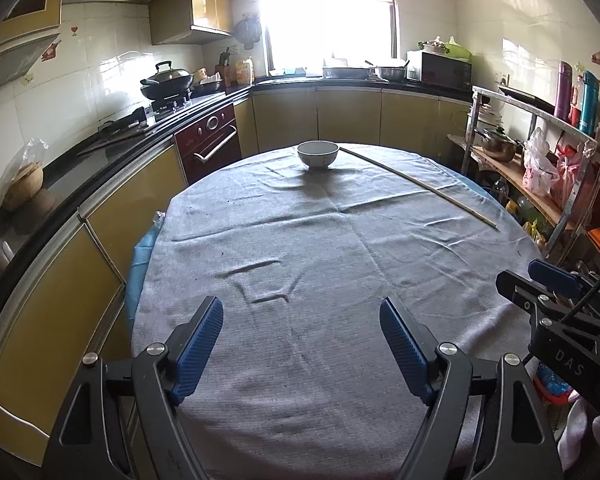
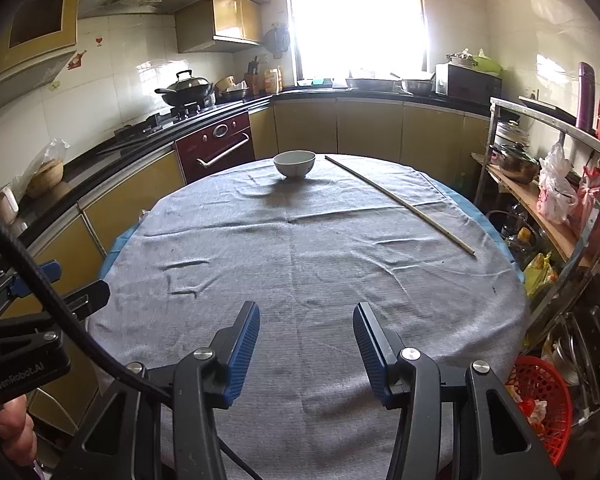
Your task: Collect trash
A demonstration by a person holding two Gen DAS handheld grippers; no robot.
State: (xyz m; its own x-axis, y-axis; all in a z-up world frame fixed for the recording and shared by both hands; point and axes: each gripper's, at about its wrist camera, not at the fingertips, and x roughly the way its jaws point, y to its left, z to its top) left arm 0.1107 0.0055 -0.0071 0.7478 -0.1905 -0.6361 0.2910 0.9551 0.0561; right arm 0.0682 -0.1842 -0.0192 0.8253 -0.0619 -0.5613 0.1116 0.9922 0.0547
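Blue-padded fingers of the left gripper (image 1: 302, 312) stand spread wide, nothing between them, angled down over the near part of the grey tablecloth (image 1: 340, 248). The right gripper (image 2: 306, 316) has the same downward pose, its jaws apart by a narrower gap, also empty. One white bowl (image 2: 294, 163) stands upright at the table's far edge. One thin pale stick (image 2: 400, 203) lies diagonally on the cloth, right of the bowl. No trash can be told apart on the cloth.
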